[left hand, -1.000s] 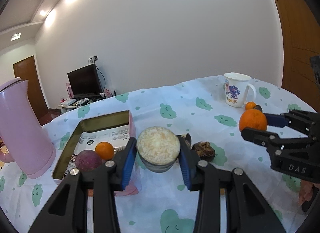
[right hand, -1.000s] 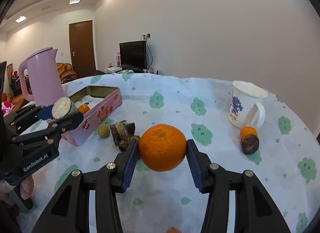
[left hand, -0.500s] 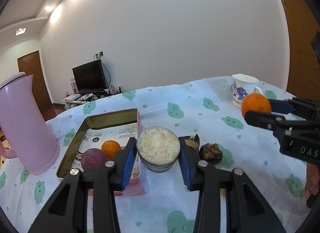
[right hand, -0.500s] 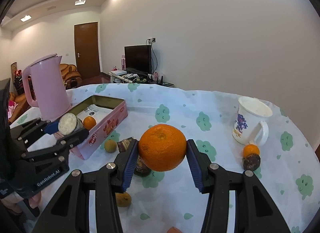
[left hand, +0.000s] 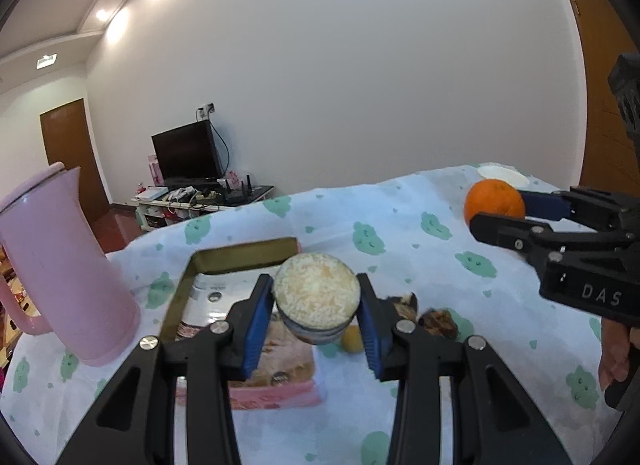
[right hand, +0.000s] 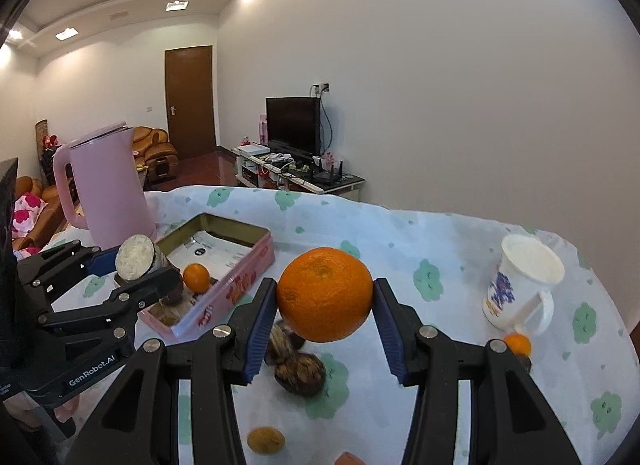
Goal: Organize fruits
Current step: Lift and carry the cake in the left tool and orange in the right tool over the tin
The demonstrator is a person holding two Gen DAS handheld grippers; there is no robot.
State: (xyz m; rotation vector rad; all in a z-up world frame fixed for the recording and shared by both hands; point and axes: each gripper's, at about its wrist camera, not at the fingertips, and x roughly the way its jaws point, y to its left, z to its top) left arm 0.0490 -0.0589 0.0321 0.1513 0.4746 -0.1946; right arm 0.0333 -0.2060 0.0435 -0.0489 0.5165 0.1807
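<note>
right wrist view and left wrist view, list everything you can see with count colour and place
large orange: 1, orange, held in the right gripper
cut fruit half: 1, pale flesh, dark rind, held in the left gripper
tin box: 1, pink, gold inside, left on the table
small orange: 1, orange, in the tin box
second small orange: 1, orange, by the mug
dark fruits: 2, brown, below the large orange
small yellow fruit: 1, yellowish, near table edge
kettle: 1, pink, behind the tin box
mug: 1, white, printed, right
television: 1, black, by the far wall
left gripper: 1, black, blue pads
right gripper: 1, black, blue pads
</note>
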